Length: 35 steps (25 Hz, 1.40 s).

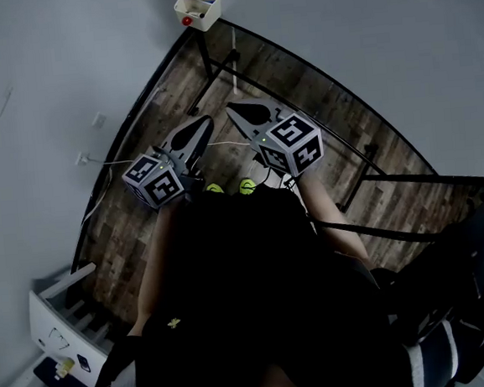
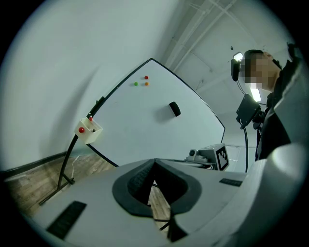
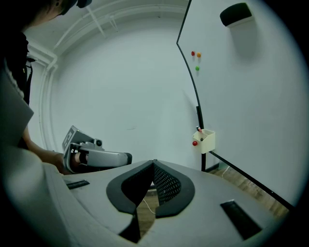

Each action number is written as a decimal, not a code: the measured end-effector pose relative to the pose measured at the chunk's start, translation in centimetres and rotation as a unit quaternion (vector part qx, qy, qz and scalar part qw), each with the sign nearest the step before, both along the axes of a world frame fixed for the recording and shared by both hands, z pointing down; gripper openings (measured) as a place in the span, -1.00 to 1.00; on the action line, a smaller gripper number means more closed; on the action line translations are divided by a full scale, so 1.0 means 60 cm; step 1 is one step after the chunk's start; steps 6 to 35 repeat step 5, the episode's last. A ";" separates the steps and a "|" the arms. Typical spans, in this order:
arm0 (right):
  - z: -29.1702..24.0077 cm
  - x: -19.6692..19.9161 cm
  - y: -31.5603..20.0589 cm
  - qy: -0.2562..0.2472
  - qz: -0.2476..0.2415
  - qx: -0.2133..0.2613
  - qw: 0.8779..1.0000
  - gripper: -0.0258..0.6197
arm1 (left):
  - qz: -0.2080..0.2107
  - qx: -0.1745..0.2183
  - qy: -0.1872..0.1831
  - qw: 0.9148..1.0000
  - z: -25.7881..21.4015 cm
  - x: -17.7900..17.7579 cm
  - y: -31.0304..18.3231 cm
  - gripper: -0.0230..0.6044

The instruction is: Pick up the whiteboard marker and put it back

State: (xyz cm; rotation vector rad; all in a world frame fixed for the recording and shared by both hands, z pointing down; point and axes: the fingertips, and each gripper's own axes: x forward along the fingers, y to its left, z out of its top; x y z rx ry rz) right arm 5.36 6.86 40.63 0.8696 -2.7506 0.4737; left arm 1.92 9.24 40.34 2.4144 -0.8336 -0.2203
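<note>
The whiteboard marker (image 3: 199, 129) is seen standing in a small white box (image 3: 206, 141) fixed at the edge of the whiteboard (image 3: 251, 87), with only its red-tipped end showing above the rim. Both grippers are held well apart from it, close to the person's body. The jaws of the left gripper (image 2: 154, 163) are pressed together with nothing between them, and so are those of the right gripper (image 3: 154, 164). This scene fits both a marker waiting to be lifted and one already returned, so the stage cannot be fixed.

Should the box be approached, trouble is judged likeliest at its narrow mouth. The red round piece (image 3: 194, 143) on its front could be knocked off, or the box itself tipped by a sideways push. Little of the marker is offered above the rim, so it could slip from a shallow pinch and be dropped to the wooden floor (image 1: 283, 84).
</note>
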 end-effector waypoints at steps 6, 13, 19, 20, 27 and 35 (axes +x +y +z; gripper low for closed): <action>-0.005 0.000 0.008 0.001 -0.003 0.006 1.000 -0.91 | -0.001 0.001 0.001 1.000 -0.004 0.003 0.007 -0.88; -0.005 0.000 0.008 0.001 -0.003 0.006 1.000 -0.91 | -0.001 0.001 0.001 1.000 -0.004 0.003 0.007 -0.88; -0.005 0.000 0.008 0.001 -0.003 0.006 1.000 -0.91 | -0.001 0.001 0.001 1.000 -0.004 0.003 0.007 -0.88; -0.005 0.000 0.008 0.001 -0.003 0.006 1.000 -0.91 | -0.001 0.001 0.001 1.000 -0.004 0.003 0.007 -0.88; -0.005 0.000 0.008 0.001 -0.003 0.006 1.000 -0.91 | -0.001 0.001 0.001 1.000 -0.004 0.003 0.007 -0.88; -0.005 0.000 0.008 0.001 -0.003 0.006 1.000 -0.91 | -0.001 0.001 0.001 1.000 -0.004 0.003 0.007 -0.88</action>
